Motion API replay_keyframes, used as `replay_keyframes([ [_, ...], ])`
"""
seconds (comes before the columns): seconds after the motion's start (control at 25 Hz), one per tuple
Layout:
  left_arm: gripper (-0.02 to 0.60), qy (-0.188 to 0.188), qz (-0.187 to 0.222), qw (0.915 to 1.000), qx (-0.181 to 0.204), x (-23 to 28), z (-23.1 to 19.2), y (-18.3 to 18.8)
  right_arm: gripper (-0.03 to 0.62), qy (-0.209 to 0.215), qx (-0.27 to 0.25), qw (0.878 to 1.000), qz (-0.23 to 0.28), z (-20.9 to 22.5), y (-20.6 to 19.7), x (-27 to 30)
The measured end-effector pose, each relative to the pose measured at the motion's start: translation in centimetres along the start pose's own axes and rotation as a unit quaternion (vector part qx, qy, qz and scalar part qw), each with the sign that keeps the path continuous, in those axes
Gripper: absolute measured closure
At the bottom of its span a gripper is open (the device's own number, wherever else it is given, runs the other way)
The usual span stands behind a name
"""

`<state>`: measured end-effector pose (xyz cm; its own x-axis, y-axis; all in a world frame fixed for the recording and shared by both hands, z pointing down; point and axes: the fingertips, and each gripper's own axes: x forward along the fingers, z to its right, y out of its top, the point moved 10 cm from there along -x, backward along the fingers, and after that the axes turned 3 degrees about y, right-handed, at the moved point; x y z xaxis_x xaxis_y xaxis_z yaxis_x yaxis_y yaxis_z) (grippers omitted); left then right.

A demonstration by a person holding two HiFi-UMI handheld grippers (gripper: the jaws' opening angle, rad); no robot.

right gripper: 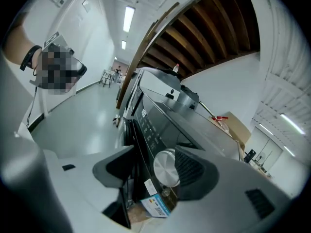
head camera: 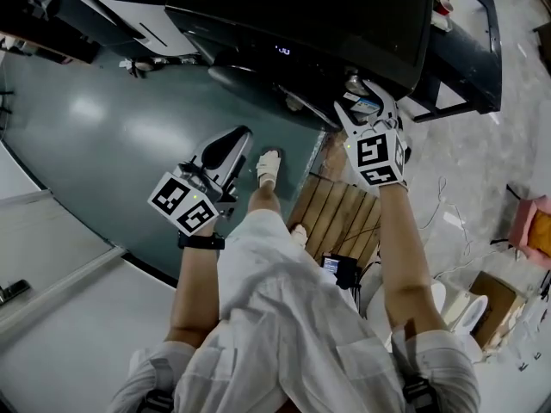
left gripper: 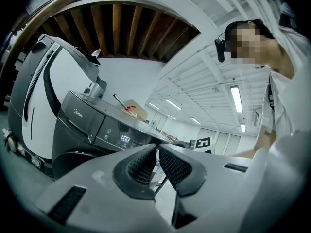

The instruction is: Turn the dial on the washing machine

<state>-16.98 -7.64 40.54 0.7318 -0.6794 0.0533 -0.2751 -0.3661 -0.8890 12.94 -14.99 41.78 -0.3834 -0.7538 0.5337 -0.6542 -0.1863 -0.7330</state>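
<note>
The dark front-loading washing machine stands ahead of me, and its control panel runs across the right gripper view. A round silver dial sits on that panel. My right gripper is open around the dial. The dial lies against the right pad, with a gap to the left one. In the head view the right gripper is up at the machine's front. My left gripper hangs lower, away from the machine. Its jaws are shut on nothing, facing the lit display.
A wooden pallet lies on the floor by my feet. A cardboard box and a red-capped bottle rest on the machine's top. A white machine stands to the left. Boxes and cables lie on the right.
</note>
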Motion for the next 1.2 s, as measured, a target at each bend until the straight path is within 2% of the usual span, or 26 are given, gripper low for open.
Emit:
replay_keyframes([
  [0.28, 0.566, 0.001, -0.011, 0.9999, -0.008, 0.1, -0.2, -1.1, 0.336, -0.038, 0.071, 0.997, -0.003, 0.3, -1.4, -1.0],
  [0.32, 0.566, 0.002, -0.011, 0.9999, -0.01, 0.1, -0.2, -1.2, 0.318, -0.039, 0.084, 0.996, -0.011, 0.3, -1.9, -1.0],
  [0.4, 0.566, 0.002, -0.009, 0.9999, -0.013, 0.0, -0.2, -1.3, 0.296, -0.018, 0.119, 0.992, -0.038, -0.1, -3.3, -0.8],
  [0.44, 0.566, 0.001, -0.007, 0.9999, -0.014, 0.0, -0.1, -1.4, 0.287, 0.012, 0.137, 0.989, -0.055, -0.6, -4.1, -0.4],
  [0.48, 0.566, 0.0, -0.007, 0.9999, -0.015, 0.1, -0.1, -1.5, 0.315, 0.051, 0.147, 0.985, -0.07, -1.3, -4.7, 0.0],
  [0.52, 0.566, -0.001, -0.007, 0.9999, -0.015, 0.1, 0.0, -1.5, 0.319, 0.085, 0.146, 0.983, -0.078, -2.2, -5.0, 0.4],
  [0.6, 0.566, -0.002, -0.008, 0.9999, -0.014, 0.2, 0.1, -1.6, 0.321, 0.106, 0.131, 0.984, -0.065, -3.6, -4.6, 0.5],
  [0.8, 0.566, 0.002, -0.005, 0.9999, -0.015, 0.0, 0.4, -1.6, 0.321, 0.087, 0.13, 0.988, -0.018, -3.4, -2.6, -0.5],
  [0.92, 0.566, 0.001, -0.006, 0.9999, -0.014, 0.1, 0.6, -1.7, 0.321, 0.074, 0.104, 0.992, -0.006, -2.9, -1.7, -1.1],
  [1.08, 0.566, -0.002, -0.004, 0.9999, -0.012, 0.4, 0.8, -1.5, 0.324, 0.035, 0.075, 0.996, 0.023, -1.1, -0.2, -1.5],
  [1.2, 0.566, -0.003, -0.003, 0.9999, -0.01, 0.6, 0.8, -1.3, 0.324, 0.024, 0.053, 0.998, 0.024, 0.1, 0.7, -0.7],
])
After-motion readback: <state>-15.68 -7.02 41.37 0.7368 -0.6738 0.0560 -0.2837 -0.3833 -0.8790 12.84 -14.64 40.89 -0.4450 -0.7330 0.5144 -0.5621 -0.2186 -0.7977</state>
